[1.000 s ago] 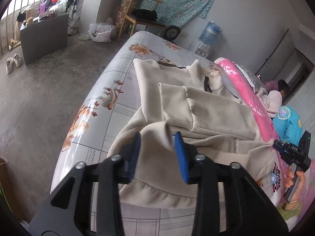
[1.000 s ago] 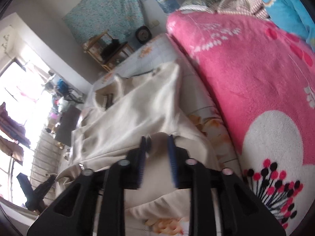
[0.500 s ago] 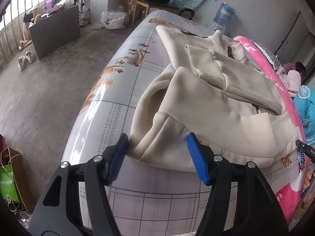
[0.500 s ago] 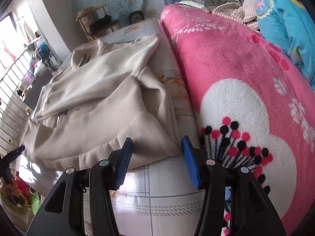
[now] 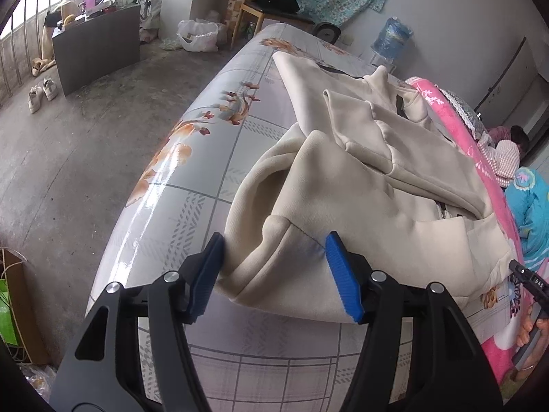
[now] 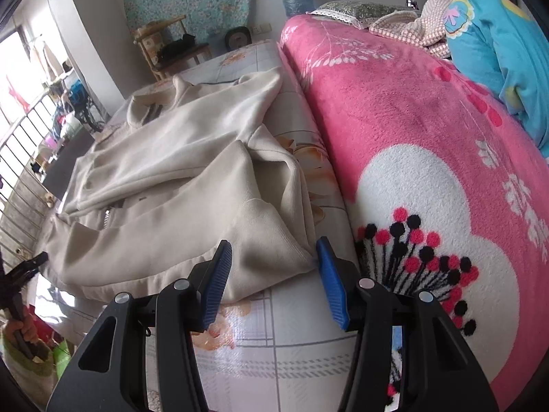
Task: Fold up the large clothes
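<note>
So we have both grippers released: left gripper [image 5: 274, 271] and right gripper [image 6: 272, 274] fingers spread around the hem, not pinching. Cream jacket [image 5: 360, 185] lies on the bed [image 5: 192, 206], hem doubled toward 12 o'clock; sleeves folded, final fold remains.

left gripper [image 5: 274, 267] jaws released jacket [image 5: 370, 199] hem | right gripper [image 6: 272, 267] likewise | hem now on bed

Little readable text

White letters reading "DAS" stand on the black body of the right gripper [image 5: 530, 283] at the right edge of the left wrist view. A green bag [image 5: 6, 312] at the left edge carries pale lettering too cut off and small to read. Nothing else in either view can be read.
</note>
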`<state>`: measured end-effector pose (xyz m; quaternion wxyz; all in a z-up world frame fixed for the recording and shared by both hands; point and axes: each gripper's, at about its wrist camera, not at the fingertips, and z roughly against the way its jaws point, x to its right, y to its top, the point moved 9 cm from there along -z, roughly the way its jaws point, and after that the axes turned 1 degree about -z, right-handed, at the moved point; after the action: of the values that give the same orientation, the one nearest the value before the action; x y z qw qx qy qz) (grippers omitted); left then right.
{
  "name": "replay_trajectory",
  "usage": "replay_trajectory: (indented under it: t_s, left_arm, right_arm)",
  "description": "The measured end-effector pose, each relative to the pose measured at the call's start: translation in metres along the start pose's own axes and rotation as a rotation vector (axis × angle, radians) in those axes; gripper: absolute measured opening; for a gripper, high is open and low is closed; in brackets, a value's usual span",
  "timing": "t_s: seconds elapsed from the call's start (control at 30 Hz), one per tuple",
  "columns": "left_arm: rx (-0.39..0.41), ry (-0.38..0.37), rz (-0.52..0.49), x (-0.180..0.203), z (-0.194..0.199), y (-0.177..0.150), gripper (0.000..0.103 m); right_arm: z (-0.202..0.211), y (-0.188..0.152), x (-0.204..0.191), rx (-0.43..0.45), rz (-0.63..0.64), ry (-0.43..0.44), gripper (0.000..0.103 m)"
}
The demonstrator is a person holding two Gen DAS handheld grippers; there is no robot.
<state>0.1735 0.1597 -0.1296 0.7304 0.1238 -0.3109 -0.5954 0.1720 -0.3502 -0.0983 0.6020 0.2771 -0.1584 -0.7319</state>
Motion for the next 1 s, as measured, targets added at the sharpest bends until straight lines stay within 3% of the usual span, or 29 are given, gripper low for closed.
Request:
replay_trajectory:
  t_s: [0.1, 0.17, 0.23, 0.27, 0.3, 0.4, 0.6, 0.77, 0.83, 0.87, 0.9, 1.0]
  left_arm:
    - [0.017, -0.005, 0.049, -0.002, -0.002, 0.004, 0.058]
    - [0.039, 0.029, 0.056, -0.002, -0.003, 0.007, 0.051]
    - [0.053, 0.075, 0.027, 0.001, -0.006, 0.007, 0.031]
    - [0.066, 0.083, 0.014, 0.004, -0.005, 0.007, 0.027]
    - [0.079, 0.093, -0.005, 0.006, -0.002, 0.008, 0.019]
    - [0.143, 0.129, -0.095, 0.020, 0.021, 0.013, 0.015]
    - [0.164, 0.054, -0.134, 0.031, 0.075, 0.017, 0.015]
    - [0.070, 0.057, -0.115, 0.006, 0.079, -0.013, 0.017]
    - [0.001, 0.118, -0.094, -0.016, 0.065, -0.029, 0.022]
    - [-0.011, 0.146, -0.077, -0.026, 0.062, -0.033, 0.022]
    - [-0.004, 0.136, -0.056, -0.032, 0.065, -0.033, 0.028]
    - [0.074, 0.122, -0.018, -0.040, 0.088, -0.021, 0.028]
  right_arm:
    - [-0.009, -0.001, 0.004, -0.019, -0.026, -0.002, 0.050]
    - [-0.014, 0.002, 0.006, 0.005, -0.025, -0.009, 0.050]
    - [-0.014, 0.005, 0.003, 0.027, 0.000, -0.050, 0.026]
    - [-0.015, 0.004, 0.001, 0.027, 0.013, -0.065, 0.017]
    - [-0.016, 0.003, -0.004, 0.017, 0.010, -0.043, 0.014]
    - [0.000, 0.010, -0.013, 0.062, 0.027, -0.064, 0.013]
    - [0.055, 0.021, -0.025, 0.154, 0.040, -0.017, 0.013]
    - [0.058, -0.017, -0.008, 0.080, 0.033, -0.009, 0.015]
    - [0.042, -0.035, 0.006, 0.021, 0.027, -0.052, 0.028]
    - [0.035, -0.041, 0.016, -0.006, 0.018, -0.088, 0.029]
    - [0.034, -0.045, 0.025, -0.015, -0.001, -0.114, 0.034]
    - [0.050, -0.042, 0.034, 0.039, -0.065, -0.085, 0.040]
